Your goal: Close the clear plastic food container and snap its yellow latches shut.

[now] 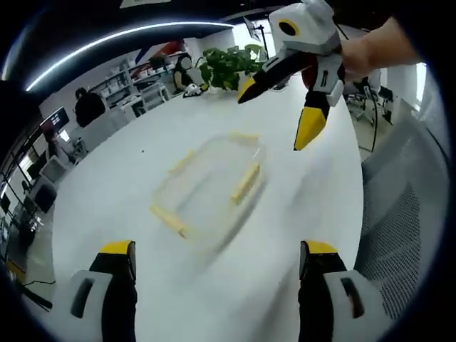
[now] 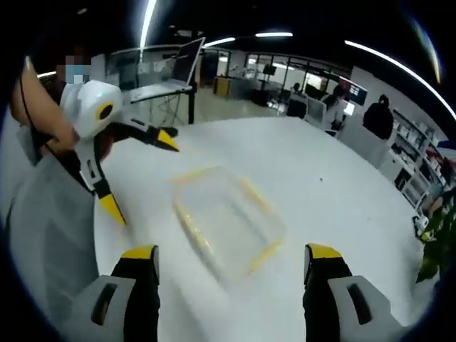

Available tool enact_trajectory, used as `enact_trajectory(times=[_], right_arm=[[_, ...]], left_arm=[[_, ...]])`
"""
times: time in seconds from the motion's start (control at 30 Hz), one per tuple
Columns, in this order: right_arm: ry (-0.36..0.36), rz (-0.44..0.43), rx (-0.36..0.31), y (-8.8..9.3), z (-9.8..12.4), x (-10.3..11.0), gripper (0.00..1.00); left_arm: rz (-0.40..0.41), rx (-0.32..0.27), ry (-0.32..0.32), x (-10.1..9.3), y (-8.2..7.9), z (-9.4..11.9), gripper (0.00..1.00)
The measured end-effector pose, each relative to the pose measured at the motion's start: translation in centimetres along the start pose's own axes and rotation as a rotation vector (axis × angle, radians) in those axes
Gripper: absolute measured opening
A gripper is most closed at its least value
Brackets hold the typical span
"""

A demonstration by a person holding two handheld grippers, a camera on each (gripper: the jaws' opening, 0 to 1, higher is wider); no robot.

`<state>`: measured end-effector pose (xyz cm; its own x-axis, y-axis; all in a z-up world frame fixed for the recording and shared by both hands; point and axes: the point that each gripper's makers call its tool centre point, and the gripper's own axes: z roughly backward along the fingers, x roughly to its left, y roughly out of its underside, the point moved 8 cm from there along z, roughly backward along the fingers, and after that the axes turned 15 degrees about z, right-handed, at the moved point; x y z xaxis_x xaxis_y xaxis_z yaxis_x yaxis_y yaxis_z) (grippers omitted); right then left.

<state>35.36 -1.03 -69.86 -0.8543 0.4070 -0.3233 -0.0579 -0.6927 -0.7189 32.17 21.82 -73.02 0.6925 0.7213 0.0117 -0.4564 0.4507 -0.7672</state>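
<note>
Left gripper view puts our left hand-held gripper (image 1: 217, 258) at the bottom of the frame, its two yellow-tipped jaws spread wide with nothing between them, raised above the white bench (image 1: 128, 178). Just ahead of those jaws we see the clear plastic food container (image 1: 210, 189) lying flat on the bench, blurred, with its yellow latches (image 1: 244, 184) showing along its sides; we cannot tell whether the lid is seated or whether any latch is snapped down. Beyond the container, up and to the right, our right hand-held gripper (image 1: 276, 115) hangs above the bench with its jaws also wide apart and empty, a hand (image 1: 363, 53) gripping it from behind. Farther back we make out a leafy green plant (image 1: 228, 65) at the far edge of the bench.

Right gripper view shows the same right hand-held gripper (image 2: 233, 258) from its own camera, jaws wide and free of the container (image 2: 228, 217), which sits between and just ahead of them on the bench. The left hand-held gripper (image 2: 142, 178) comes in from the left, jaws open, near the container's left side without touching it. An open laptop (image 2: 174, 75) stands behind it.
</note>
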Motion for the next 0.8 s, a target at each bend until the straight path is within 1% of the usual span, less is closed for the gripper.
enact_trajectory(times=[0.03, 0.1, 0.17, 0.27, 0.37, 0.53, 0.63, 0.7, 0.8], right_arm=[[0.007, -0.002, -0.005, 0.1, 0.1, 0.1, 0.84], [0.015, -0.007, -0.01, 0.3, 0.4, 0.3, 0.84], [0.018, -0.013, -0.015, 0.5, 0.6, 0.5, 0.84], [0.036, -0.021, -0.025, 0.9, 1.1, 0.7, 0.84], [0.047, -0.026, -0.026, 1.3, 1.5, 1.0, 0.84], [0.071, -0.046, -0.045, 1.7, 2.1, 1.6, 0.83], [0.086, -0.051, -0.055, 1.9, 2.4, 2.0, 0.83], [0.094, -0.054, -0.061, 2.0, 2.6, 2.2, 0.84], [0.098, -0.076, -0.08, 2.2, 3.0, 2.6, 0.83]], left_arm=[[0.006, -0.015, 0.003, -0.1, 0.1, 0.2, 0.97], [0.015, -0.023, 0.008, -0.2, 0.2, 0.4, 0.97], [0.018, -0.028, 0.0, -0.2, 0.3, 0.6, 0.97], [0.057, -0.06, -0.014, 0.0, 0.2, 1.1, 0.97], [0.076, -0.08, -0.022, 0.1, 0.4, 1.5, 0.97], [0.086, -0.077, -0.031, -0.1, 1.2, 1.9, 0.97], [0.093, -0.087, -0.039, -0.1, 1.4, 2.3, 0.97], [0.113, -0.104, -0.033, -0.1, 1.5, 2.6, 0.98], [0.119, -0.102, -0.041, -0.2, 1.9, 2.8, 0.97]])
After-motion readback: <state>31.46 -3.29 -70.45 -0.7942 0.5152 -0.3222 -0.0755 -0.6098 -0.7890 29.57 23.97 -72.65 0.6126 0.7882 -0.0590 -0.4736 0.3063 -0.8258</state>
